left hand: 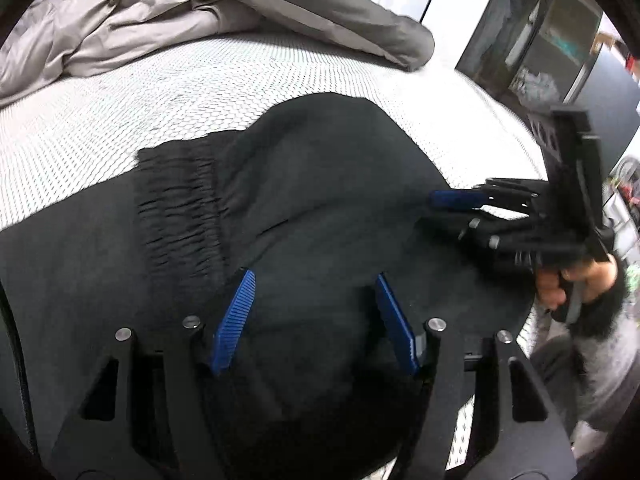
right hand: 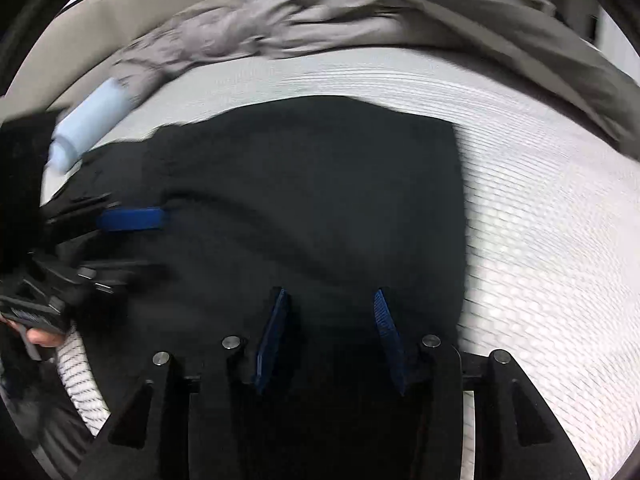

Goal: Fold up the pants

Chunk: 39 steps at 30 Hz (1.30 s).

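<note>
Black pants (left hand: pixel 320 184) lie spread on a white mattress (left hand: pixel 120 92), with the gathered elastic waistband (left hand: pixel 176 208) to the left in the left wrist view. My left gripper (left hand: pixel 314 276) hovers low over the cloth. Its blue pads (left hand: pixel 236 320) stand apart and their ribbed faces are bare. My right gripper (left hand: pixel 452 216) comes in from the right, held by a hand (left hand: pixel 560 284), with its tips down on the pants. In the right wrist view the right gripper (right hand: pixel 330 292) is open over the pants (right hand: pixel 312 200), and the left gripper (right hand: pixel 140 246) is at the left.
A crumpled grey duvet (left hand: pixel 160 20) is heaped along the far side of the mattress. A pale blue cylinder (right hand: pixel 88 124) lies near the pants' far left corner. Dark glass-fronted furniture (left hand: pixel 528 40) stands beyond the bed. Bare mattress (right hand: pixel 552 220) stretches to the right of the pants.
</note>
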Available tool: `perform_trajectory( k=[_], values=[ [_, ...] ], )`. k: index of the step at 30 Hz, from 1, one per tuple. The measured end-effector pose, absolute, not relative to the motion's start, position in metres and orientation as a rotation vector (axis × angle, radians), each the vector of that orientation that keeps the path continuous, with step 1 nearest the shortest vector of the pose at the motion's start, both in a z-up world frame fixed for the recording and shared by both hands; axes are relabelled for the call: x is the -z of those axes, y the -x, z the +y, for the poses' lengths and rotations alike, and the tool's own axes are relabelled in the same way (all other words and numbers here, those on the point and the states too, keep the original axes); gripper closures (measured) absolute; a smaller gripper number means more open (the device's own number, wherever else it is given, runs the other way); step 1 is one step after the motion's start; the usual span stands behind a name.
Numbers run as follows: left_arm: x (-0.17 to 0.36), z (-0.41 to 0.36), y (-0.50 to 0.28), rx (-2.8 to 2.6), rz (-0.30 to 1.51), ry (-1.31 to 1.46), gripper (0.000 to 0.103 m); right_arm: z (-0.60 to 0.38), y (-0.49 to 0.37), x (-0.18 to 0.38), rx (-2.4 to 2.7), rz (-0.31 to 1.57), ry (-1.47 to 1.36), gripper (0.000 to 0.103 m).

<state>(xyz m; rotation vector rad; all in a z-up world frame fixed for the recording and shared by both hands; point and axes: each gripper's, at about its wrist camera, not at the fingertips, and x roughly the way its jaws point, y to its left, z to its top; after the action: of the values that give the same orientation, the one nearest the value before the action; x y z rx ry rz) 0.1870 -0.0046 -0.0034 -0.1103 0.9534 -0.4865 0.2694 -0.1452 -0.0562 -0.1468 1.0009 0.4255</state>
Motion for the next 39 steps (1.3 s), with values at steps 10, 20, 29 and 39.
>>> perform_trajectory(
  k=[10,20,29,39],
  values=[
    [-0.032,-0.027,-0.207,0.374,0.886,0.002,0.036,-0.119,-0.271,0.029,-0.497,0.906,0.077,0.055],
    [0.012,-0.017,-0.239,0.281,0.940,-0.046,0.057,-0.123,-0.286,0.059,-0.337,0.994,0.303,0.055],
    [-0.029,-0.002,-0.235,0.246,0.872,0.037,0.054,-0.140,-0.276,0.021,-0.414,0.889,0.080,0.055],
    [0.021,-0.008,-0.285,0.245,0.963,0.055,0.052,-0.099,-0.333,0.063,-0.434,1.002,0.149,0.055]
  ],
)
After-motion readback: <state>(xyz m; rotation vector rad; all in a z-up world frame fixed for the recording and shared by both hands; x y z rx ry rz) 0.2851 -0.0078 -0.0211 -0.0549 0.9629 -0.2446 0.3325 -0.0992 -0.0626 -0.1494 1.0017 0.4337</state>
